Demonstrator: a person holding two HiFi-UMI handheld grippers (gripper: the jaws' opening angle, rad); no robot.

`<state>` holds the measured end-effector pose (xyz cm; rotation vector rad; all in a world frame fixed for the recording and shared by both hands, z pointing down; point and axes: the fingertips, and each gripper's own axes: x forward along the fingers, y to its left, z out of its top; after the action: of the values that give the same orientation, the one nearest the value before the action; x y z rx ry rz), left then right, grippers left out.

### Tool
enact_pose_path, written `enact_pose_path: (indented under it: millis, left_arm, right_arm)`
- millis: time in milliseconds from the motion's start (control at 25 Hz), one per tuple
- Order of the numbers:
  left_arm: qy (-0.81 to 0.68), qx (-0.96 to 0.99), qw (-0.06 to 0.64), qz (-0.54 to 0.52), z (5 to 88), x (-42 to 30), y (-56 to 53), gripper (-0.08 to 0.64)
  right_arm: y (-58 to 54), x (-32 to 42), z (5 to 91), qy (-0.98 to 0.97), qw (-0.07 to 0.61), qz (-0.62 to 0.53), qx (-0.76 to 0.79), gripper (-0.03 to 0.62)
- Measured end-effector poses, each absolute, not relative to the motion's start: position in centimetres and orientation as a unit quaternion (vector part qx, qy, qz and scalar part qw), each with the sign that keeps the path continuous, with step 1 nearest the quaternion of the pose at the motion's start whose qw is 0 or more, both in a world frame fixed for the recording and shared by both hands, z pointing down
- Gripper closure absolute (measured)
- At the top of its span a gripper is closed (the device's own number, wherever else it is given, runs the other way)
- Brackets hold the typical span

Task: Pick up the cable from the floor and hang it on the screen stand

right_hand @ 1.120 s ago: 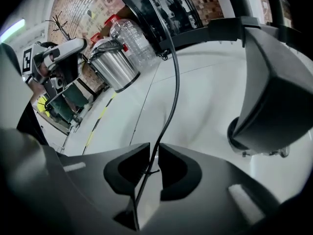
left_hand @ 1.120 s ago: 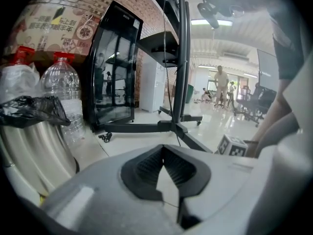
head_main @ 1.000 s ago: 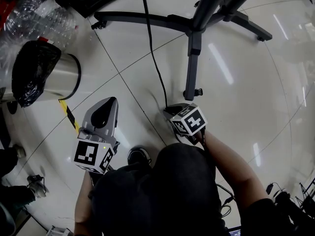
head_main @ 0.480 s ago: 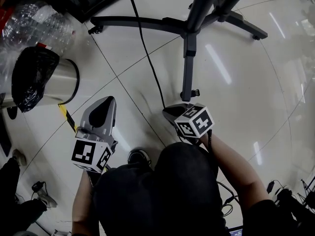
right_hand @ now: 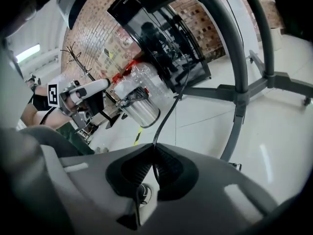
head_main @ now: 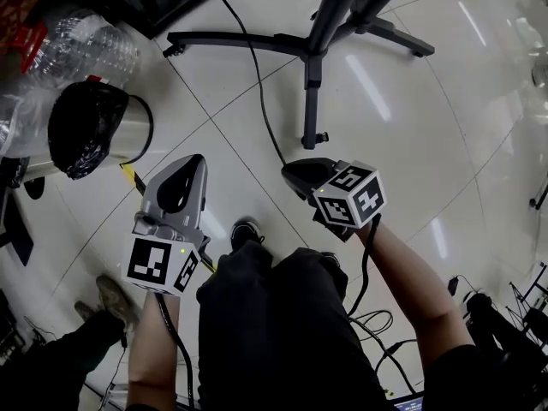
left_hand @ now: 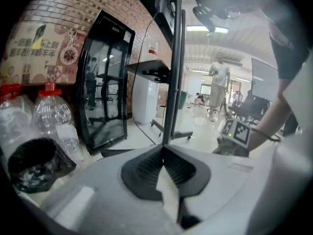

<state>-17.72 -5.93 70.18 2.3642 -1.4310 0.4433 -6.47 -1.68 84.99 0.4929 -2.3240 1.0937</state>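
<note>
My right hand-held gripper (head_main: 295, 175) (right_hand: 152, 150) is closed on the black cable (head_main: 260, 110) (right_hand: 169, 115). Its own view shows the two ribbed pads pressed together with the thin cord pinched at their tips. From the jaws the cable runs straight ahead and away over the pale tiled floor (head_main: 402, 144), passing just to the left of the screen stand (head_main: 306, 51) (right_hand: 235, 58) and under its left leg. Behind the pads a short loop of the cord shows in the gap between the jaws.

The stand is right in front of this hand-held gripper. Its nearest dark leg ends close ahead of the jaw tips, and its grey poles rise ahead and to the right.

My left hand-held gripper (head_main: 190, 166) (left_hand: 164, 149) is held off the floor, to the left of the right one and well apart from it. Its jaw tips meet and nothing sits between them. It points towards the stand pole (left_hand: 172, 82) too.

Ahead and left of the left hand-held gripper is a steel waste bin lined with a black bag (head_main: 101, 128) (left_hand: 33, 163) (right_hand: 142, 110). Beyond the bin are large clear plastic bottles with red caps (head_main: 82, 51) (left_hand: 53, 115). Past those is a glass-door cabinet with a black frame (left_hand: 104, 82) against a brick wall.

A strip of yellow and black tape (head_main: 130, 176) lies on the floor just left of the left hand-held gripper. My shoe (head_main: 246, 229) is on the tiles between and behind the two tools
</note>
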Motion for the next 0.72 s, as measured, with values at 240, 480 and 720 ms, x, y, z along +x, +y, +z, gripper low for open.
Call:
enact_pose_path:
  millis: [240, 480, 720]
  left_arm:
    - [-0.51, 0.833, 0.163, 0.143, 60.6, -17.6, -5.5, 0.555]
    - [-0.522, 0.826, 0.163, 0.134, 52.6, -17.4, -4.5, 0.555]
    - [-0.524, 0.826, 0.167, 0.123, 45.7, -15.8, -3.5, 0.555]
  right_arm:
    - [-2.4, -7.5, 74.7, -0.863, 0.201, 0.42, 0.195, 0.574]
    - [-2.0, -7.7, 65.7, -0.868, 0.19, 0.419, 0.189, 0.574]
    - [-0.7, -6.4, 57.2, -0.886, 0.213, 0.373, 0.176, 0.574]
